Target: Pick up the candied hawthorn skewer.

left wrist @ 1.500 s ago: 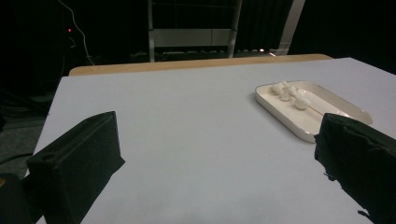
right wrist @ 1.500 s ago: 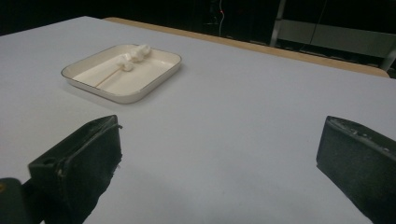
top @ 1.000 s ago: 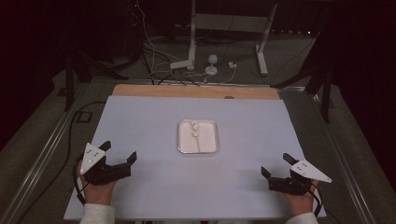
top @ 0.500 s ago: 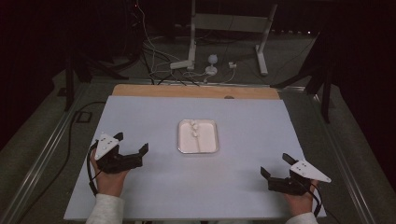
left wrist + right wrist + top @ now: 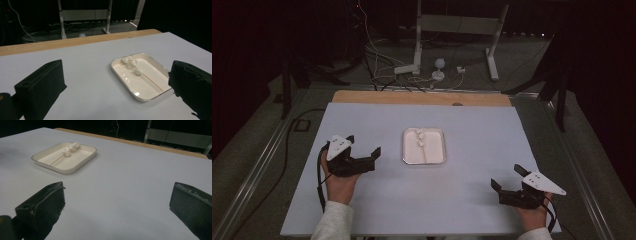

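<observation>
A white rectangular tray lies in the middle of the pale table. At its far end sit several small white marshmallow-like lumps, and a thin wooden skewer runs along the tray. My left gripper hovers just left of the tray, open and empty. From the left gripper view the tray sits between the jaws, with the lumps and the skewer inside it. My right gripper stands open near the front right corner, well away from the tray.
A wooden strip borders the table's far edge. Beyond it, cables and a white stand lie on the dark floor. A metal rail runs along the left side. Bare table surface surrounds the tray.
My left gripper has moved forward and to the right, from the front left corner to just beside the tray. The right gripper has stayed put.
</observation>
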Motion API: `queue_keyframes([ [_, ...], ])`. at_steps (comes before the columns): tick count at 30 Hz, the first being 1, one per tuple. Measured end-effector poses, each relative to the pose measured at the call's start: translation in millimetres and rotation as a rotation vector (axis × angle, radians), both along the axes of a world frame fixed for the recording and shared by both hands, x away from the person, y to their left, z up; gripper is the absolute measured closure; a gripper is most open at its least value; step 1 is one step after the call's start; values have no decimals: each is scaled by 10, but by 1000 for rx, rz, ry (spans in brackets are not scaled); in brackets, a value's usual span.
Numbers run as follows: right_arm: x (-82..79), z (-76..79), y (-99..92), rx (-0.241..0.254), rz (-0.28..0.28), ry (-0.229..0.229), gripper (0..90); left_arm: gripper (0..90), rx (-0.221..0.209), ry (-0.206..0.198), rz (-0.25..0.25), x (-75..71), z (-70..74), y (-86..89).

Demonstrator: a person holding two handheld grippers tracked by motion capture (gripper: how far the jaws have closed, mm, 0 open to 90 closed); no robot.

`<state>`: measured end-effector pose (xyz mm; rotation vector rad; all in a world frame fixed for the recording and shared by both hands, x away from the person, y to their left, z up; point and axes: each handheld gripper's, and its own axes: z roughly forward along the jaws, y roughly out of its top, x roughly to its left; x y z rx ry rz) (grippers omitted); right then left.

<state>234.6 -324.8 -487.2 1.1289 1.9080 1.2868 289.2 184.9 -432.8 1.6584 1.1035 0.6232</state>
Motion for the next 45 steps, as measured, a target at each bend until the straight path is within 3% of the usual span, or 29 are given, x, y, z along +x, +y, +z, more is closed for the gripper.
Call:
queue_keyframes([
  [23,9,-9,3,0,5,5,2,12,13,18,-46,287,-116,-457],
  [45,16,-16,7,-2,12,10,2,12,53,82,-74,552,-423,-939],
])
